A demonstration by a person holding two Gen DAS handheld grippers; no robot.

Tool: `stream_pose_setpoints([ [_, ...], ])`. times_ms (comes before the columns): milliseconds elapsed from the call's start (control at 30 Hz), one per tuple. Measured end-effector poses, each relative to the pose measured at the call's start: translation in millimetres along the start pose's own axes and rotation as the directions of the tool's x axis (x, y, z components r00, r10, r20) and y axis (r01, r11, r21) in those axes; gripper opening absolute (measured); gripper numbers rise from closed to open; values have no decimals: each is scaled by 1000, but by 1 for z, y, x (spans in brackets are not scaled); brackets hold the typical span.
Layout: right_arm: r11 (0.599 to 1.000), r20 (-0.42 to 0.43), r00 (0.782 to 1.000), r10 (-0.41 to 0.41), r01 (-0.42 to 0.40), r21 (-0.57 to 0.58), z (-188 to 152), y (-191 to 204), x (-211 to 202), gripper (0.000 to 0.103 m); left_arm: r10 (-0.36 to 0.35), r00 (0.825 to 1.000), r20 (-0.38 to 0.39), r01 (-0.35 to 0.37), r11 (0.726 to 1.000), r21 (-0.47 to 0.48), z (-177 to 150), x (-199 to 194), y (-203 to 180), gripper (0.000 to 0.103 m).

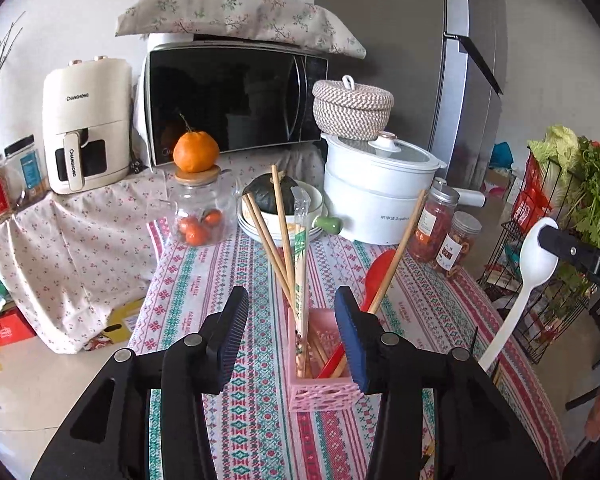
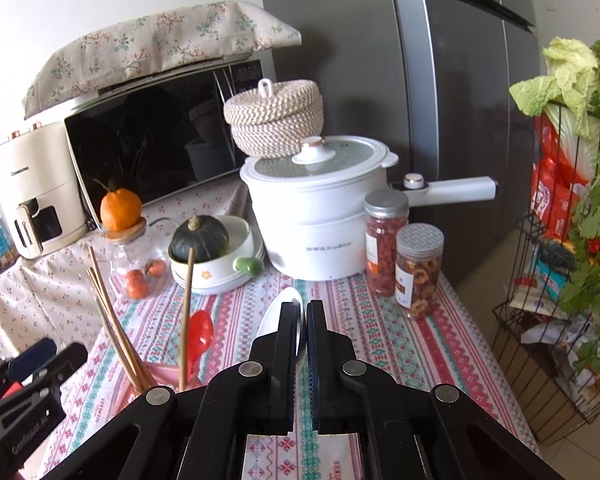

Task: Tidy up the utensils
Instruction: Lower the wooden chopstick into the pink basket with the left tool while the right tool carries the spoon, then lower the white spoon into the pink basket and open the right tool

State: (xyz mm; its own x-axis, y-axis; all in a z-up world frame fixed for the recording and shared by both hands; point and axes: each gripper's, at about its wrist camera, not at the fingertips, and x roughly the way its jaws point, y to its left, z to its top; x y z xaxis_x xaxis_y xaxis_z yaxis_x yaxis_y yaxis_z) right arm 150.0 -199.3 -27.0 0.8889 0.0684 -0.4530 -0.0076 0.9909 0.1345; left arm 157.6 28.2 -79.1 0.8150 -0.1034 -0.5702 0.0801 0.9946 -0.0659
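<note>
My right gripper (image 2: 304, 308) has its jaws clenched on the white spoon (image 1: 534, 264), gripping near the bowl; the long handle hangs down toward six o'clock. It looks like light, stiff, glossy plastic, likely slippery, so I'd judge a firm hold low on the bowl's neck safest. My left gripper (image 1: 292, 316) stands released, jaws apart with nothing pressed between them. Just beyond, at twelve o'clock on the counter (image 1: 420, 300), sits the pink holder (image 1: 324, 384), already carrying chopsticks (image 1: 280, 216) and a red spoon (image 1: 380, 272).
</note>
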Motion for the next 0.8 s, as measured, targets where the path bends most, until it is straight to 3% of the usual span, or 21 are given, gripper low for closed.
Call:
stream_pose_setpoints([
  [67,1000,33,999,-3,3,-3,1,8,-1,4,15,998,-65,-15,1000,3,-7,-9,5,66],
  [133,1000,59,998,-8,9,-17,0,17,0,4,16,991,-132,-18,1000,-12,-17,-14,11,72],
  [367,993,173,985,-26,45,-105,-2,51,1,4,-20,949,-314,-11,995,-97,-44,-9,36,73],
  [567,970,251,967,-47,105,-221,-12,84,13,4,-40,940,-339,3,994,-107,-46,-6,40,73],
  [800,945,198,979,-49,110,-307,-35,105,41,4,-31,937,-347,-1,996,-93,-46,-5,46,73],
])
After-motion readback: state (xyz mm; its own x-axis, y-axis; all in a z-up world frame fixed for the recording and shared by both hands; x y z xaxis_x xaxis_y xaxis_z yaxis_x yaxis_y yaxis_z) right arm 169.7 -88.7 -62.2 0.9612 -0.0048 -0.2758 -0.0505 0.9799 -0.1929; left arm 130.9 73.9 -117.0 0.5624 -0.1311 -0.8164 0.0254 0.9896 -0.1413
